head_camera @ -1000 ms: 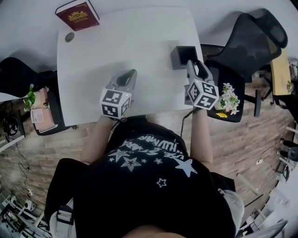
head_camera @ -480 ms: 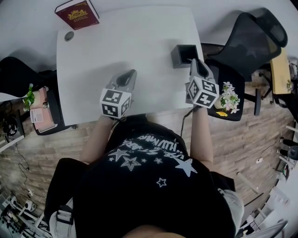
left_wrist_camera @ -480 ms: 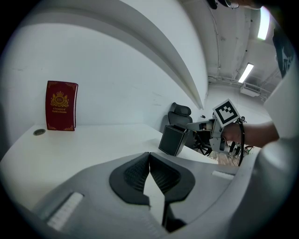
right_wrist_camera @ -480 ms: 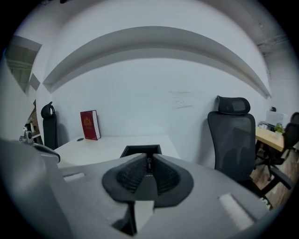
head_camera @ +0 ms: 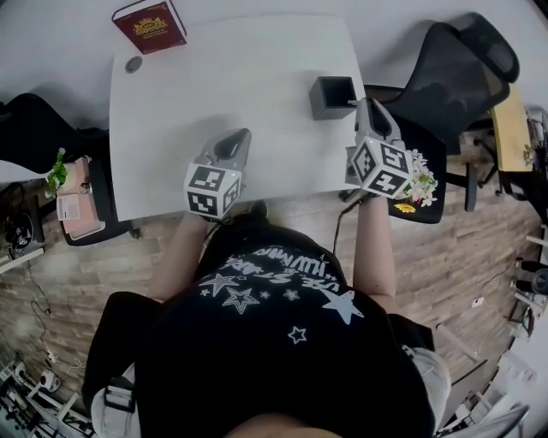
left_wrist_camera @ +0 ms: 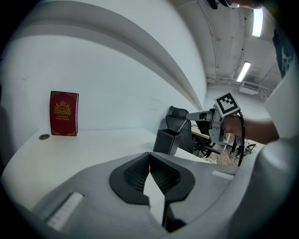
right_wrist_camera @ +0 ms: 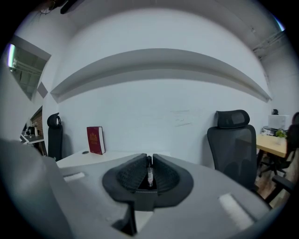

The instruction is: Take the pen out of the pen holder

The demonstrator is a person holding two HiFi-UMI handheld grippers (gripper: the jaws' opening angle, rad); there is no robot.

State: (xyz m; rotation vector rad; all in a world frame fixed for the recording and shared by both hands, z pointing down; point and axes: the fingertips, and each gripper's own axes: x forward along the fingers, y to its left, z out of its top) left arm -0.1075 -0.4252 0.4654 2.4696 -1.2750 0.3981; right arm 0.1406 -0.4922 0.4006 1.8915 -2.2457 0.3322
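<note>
The black square pen holder (head_camera: 332, 97) stands near the right edge of the white table (head_camera: 223, 85). My right gripper (head_camera: 363, 104) hangs just right of it, raised above its rim, shut on a thin pen (right_wrist_camera: 149, 175) that stands upright between the pads. From the left gripper view, the pen (left_wrist_camera: 185, 125) slants down from the right gripper (left_wrist_camera: 190, 116) to the holder (left_wrist_camera: 167, 141); its lower end is near the rim. Over the table's front, my left gripper (head_camera: 238, 141) is shut on nothing, pads (left_wrist_camera: 140, 172) meeting at the tip.
A red book (head_camera: 150, 26) and a small round disc (head_camera: 134, 63) sit at the table's far left corner. Right of the table stands a black office chair (head_camera: 454, 77) with flowers (head_camera: 419, 184) on its seat. A cart with pink items (head_camera: 73, 205) is at the left.
The right gripper has closed on the pen and risen, drawing back from over the holder to just beside it. The left gripper has barely shifted.
</note>
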